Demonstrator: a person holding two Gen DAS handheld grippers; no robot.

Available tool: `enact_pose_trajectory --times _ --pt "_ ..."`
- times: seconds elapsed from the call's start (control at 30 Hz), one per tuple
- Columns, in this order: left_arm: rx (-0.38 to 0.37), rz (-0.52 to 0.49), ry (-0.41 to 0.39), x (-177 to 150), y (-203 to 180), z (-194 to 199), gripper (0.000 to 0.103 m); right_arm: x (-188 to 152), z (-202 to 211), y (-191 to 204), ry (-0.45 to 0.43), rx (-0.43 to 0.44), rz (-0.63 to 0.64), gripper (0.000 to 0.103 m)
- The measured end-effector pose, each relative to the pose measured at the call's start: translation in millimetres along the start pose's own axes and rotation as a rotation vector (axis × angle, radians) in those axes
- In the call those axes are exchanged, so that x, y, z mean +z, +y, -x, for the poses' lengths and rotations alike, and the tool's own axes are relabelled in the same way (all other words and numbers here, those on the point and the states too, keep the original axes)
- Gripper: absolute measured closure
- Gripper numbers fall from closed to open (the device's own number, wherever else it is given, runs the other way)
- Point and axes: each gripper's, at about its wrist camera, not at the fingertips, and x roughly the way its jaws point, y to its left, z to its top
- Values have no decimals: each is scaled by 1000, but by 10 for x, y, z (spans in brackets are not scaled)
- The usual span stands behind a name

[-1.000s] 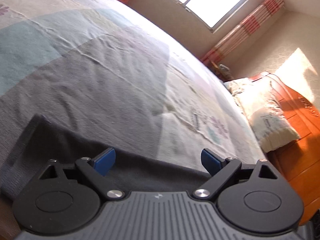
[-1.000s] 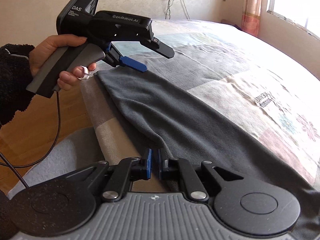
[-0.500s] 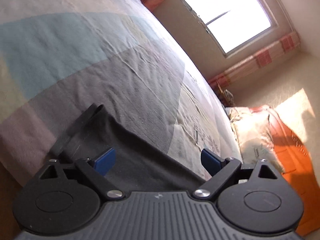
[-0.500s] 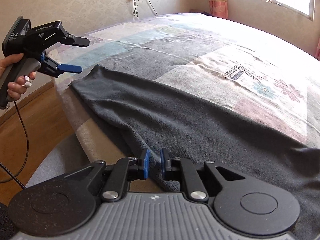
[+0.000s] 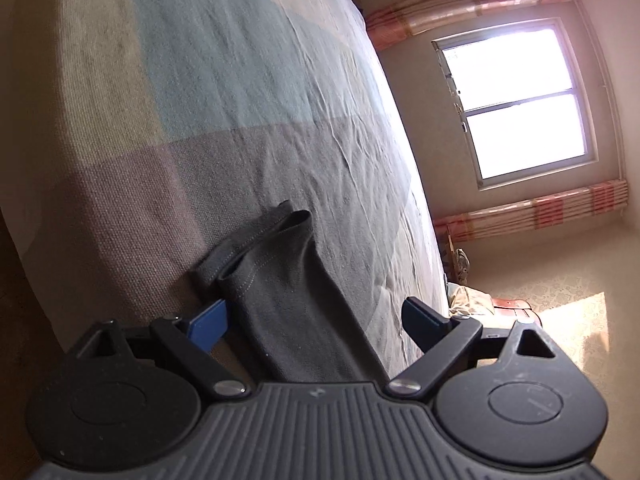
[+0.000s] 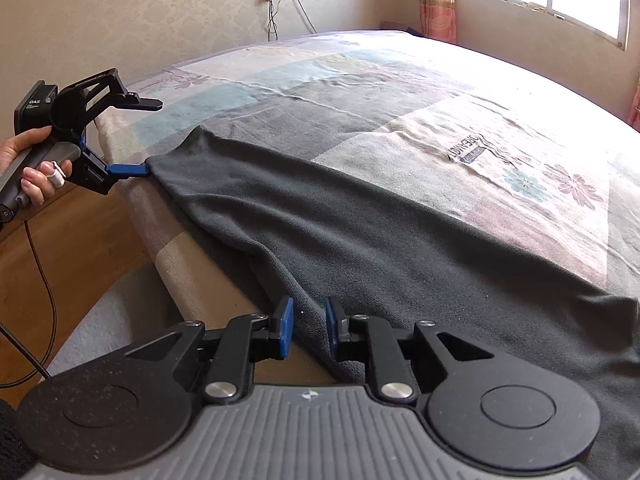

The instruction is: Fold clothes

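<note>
Since a moment ago: left gripper (image 6: 136, 136) has drawn away from the right gripper (image 6: 308, 328) toward the far end of the dark grey garment (image 6: 380, 240), and its view has rolled so the window (image 5: 516, 100) now sits upright.
Right gripper change: 2 blue pads (image 6: 285, 328), pinched together on the garment's edge before, now stand a little apart and are opening.
Garment: laid long and flat on the patchwork bedspread (image 6: 400, 92), along the bed's near edge, 1 side slipping over that edge.
Garment's far end: a stitched hem opening (image 5: 256, 248), slightly gaping, resting on the bedspread's grey patch.
Right gripper: at the garment's near edge, cloth lying between the pads; neither pad presses it.
Left gripper: jaws spread wide, 1 blue finger (image 6: 128, 169) just touching the hem corner, the other black finger up above the bedspread.
Left hand (image 6: 32, 168): wrapped round the handle, off the bed's edge, over the wooden floor (image 6: 72, 240).
</note>
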Motion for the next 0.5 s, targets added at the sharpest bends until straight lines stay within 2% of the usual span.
enact_pose_trajectory --times 0.3,0.4,0.5 --pt "-83 -19 11 110 -21 -184 11 -2 -3 30 7 -6 7 81" --pt "-89 -20 21 130 12 -273 11 -4 -13 39 11 -5 10 80" --pt "-64 -26 17 181 -47 -294 13 -8 -15 36 14 -7 8 79"
